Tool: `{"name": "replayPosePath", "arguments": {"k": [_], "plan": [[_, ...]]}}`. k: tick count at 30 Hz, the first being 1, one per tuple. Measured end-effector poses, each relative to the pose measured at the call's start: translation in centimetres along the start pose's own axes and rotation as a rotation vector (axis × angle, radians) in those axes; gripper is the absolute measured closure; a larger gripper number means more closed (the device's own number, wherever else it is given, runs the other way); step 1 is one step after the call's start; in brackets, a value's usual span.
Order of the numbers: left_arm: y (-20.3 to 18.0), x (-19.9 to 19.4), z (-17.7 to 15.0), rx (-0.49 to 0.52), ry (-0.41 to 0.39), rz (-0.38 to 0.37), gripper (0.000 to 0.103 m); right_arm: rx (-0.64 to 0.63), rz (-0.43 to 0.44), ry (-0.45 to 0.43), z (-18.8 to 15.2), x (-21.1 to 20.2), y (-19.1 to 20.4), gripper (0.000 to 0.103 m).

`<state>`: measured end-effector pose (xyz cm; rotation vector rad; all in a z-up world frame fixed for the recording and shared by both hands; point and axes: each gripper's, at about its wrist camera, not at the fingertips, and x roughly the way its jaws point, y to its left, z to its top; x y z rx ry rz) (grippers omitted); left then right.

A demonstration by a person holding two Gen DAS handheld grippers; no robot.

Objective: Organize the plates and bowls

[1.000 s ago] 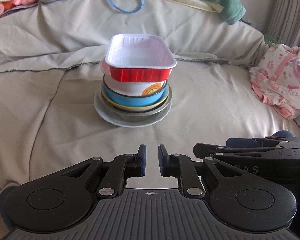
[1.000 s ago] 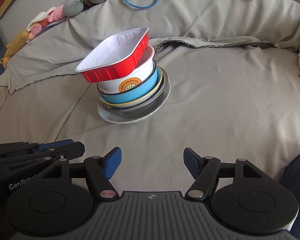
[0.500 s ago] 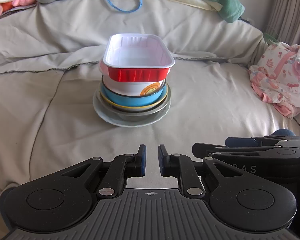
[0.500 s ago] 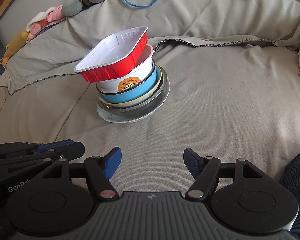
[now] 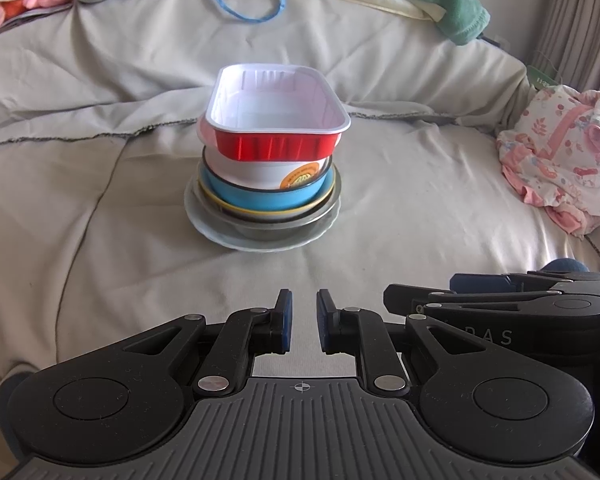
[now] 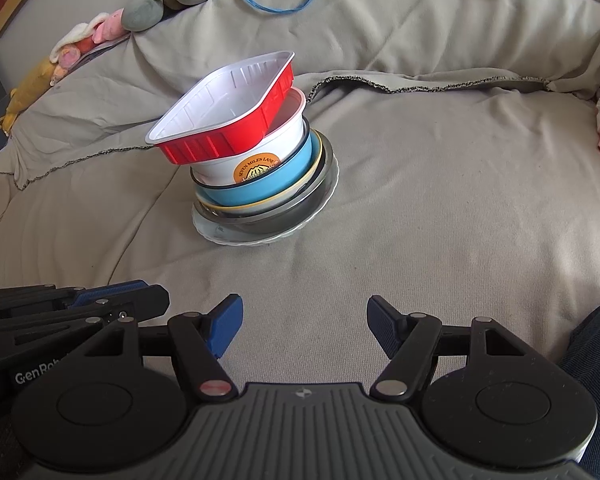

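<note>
Since the red tray [image 6: 228, 120] sits tilted atop the bowl stack [image 5: 262, 196], well ahead of both jaws, a nudge could topple it; left gripper [image 5: 302, 326] nearly closed, empty, right gripper [image 6: 304, 322] wide, empty.

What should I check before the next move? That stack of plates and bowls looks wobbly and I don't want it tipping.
1. Red tray sits level on top: not ok, it tilts and overhangs the white bowl.
2. Lower dishes nested: ok, the blue bowl sits inside the grey one on the white plate.
3. Right gripper ready to grasp: ok, jaws apart, nothing between them.
4. Left gripper ready: not ok, jaws nearly closed, empty.
5. Both grippers clear of the stack: ok, bare bedcover lies between.
6. Stack's footing firm: cannot tell, it rests on soft cloth.
</note>
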<state>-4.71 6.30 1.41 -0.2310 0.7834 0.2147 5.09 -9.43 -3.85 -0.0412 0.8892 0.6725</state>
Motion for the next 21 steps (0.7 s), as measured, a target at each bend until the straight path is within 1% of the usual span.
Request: {"name": "replayPosePath", "arguments": {"k": [11, 18, 21], "plan": [[-0.1, 0.4, 0.0, -0.005, 0.008, 0.012, 0.086, -0.008, 0.013, -0.006, -0.2, -0.2, -0.1, 0.034], [-0.2, 1.4, 0.3, -0.018, 0.025, 0.025, 0.086, -0.001, 0.045, -0.011, 0.2, -0.2, -0.6, 0.034], [-0.4, 1.9, 0.6, -0.005, 0.03, 0.027, 0.086, 0.017, 0.066, -0.005, 0.7, 0.2, -1.4, 0.034]]}}
